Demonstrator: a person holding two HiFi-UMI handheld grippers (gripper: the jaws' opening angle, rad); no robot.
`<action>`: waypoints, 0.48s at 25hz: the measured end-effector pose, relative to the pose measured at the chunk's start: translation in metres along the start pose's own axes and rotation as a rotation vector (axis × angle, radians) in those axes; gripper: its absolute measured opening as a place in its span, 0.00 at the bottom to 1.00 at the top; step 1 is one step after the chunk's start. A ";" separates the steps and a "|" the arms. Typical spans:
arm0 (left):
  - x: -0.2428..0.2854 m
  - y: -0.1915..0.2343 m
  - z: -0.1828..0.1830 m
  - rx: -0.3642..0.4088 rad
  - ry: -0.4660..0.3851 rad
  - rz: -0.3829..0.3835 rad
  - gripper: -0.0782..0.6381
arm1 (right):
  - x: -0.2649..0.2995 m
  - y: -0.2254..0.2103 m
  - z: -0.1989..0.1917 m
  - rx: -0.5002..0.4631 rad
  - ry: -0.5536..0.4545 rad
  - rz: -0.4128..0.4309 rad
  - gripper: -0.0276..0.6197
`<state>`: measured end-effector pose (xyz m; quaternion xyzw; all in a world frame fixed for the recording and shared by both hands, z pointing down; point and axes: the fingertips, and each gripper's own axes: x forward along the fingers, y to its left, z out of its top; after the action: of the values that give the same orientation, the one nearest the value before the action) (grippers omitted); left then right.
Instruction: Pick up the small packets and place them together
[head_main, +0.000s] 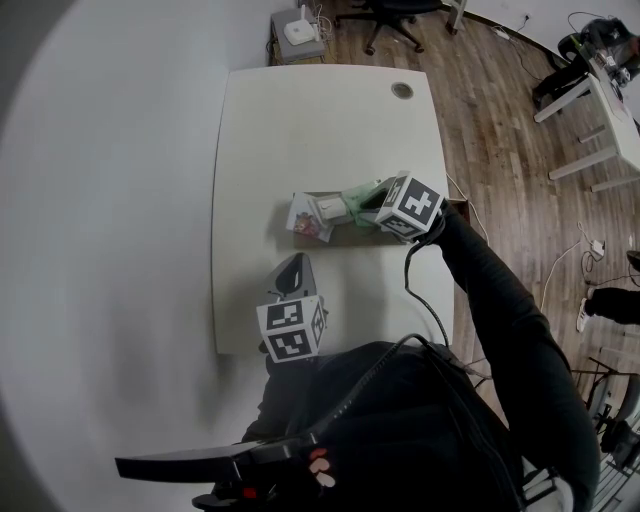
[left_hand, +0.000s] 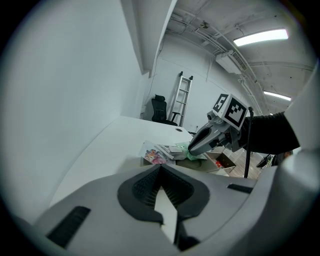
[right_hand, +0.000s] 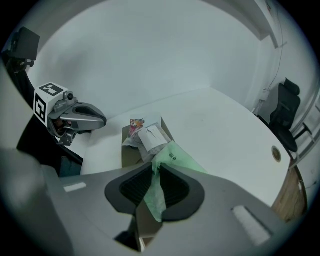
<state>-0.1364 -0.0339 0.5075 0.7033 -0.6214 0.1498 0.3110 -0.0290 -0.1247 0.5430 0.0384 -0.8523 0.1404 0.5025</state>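
Right gripper view: green packet (right_hand: 176, 159) sits pinched between narrow jaws of right tool (right_hand: 155, 169).

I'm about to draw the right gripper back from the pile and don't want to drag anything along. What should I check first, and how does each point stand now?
1. Green packet reaches the pile: ok, its far end lies against the white packet.
2. White packet and colourful packet together on the cardboard: ok.
3. Right gripper has let go: cannot tell; the green packet sits between its jaws, pad contact unclear.
4. Left gripper free: ok, jaws together, nothing in them.
5. Grippers out of each other's way: ok, they are apart.
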 end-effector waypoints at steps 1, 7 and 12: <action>0.000 0.000 0.000 0.000 0.001 0.001 0.11 | -0.001 0.001 -0.001 -0.005 0.004 0.002 0.12; 0.000 -0.001 -0.001 -0.002 0.004 0.002 0.11 | -0.006 0.003 0.001 -0.029 -0.011 0.000 0.14; -0.001 0.000 0.000 -0.002 0.006 0.002 0.11 | -0.010 0.004 0.008 -0.034 -0.038 -0.006 0.16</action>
<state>-0.1362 -0.0334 0.5072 0.7019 -0.6214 0.1514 0.3135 -0.0317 -0.1241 0.5301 0.0354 -0.8639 0.1236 0.4870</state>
